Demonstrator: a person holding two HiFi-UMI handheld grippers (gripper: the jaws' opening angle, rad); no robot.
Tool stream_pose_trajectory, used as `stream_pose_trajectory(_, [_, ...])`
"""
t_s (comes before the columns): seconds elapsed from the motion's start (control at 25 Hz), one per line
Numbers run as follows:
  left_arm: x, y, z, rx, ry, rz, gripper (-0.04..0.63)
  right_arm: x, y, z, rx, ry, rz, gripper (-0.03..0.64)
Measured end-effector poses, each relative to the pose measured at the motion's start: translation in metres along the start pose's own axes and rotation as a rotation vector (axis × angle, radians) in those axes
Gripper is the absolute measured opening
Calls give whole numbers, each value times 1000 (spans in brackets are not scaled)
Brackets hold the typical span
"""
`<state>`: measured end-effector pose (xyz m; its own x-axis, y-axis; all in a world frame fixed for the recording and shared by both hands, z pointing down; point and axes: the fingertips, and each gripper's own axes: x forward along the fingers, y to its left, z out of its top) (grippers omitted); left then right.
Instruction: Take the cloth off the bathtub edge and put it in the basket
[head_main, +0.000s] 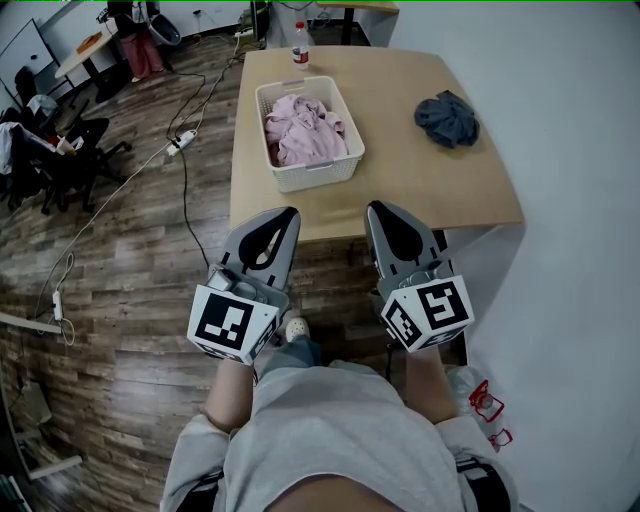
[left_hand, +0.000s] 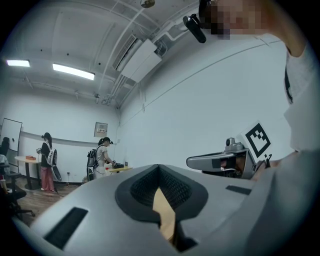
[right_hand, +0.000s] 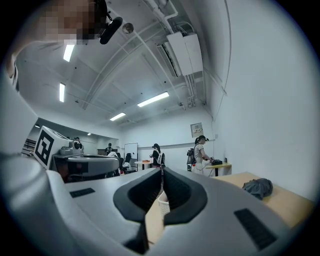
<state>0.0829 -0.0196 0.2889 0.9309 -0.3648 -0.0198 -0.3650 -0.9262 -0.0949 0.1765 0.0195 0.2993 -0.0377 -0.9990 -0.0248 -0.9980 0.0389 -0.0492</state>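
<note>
- Wooden worktop carries a white basket by its left edge, pink cloth inside.
- Grey cloth lies near the right edge.
- Left gripper and right gripper: jaws pressed together, empty.

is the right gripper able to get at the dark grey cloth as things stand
Probably yes: the crumpled dark grey cloth lies alone on the wooden table, ahead of the right gripper, nothing between; its shut fingers must open first.
</note>
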Motion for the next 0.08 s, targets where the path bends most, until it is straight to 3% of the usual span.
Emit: stream_pose_trajectory(0.08, [1, 1, 0, 0, 0, -1, -4, 1, 0, 1, -3, 0, 1, 11])
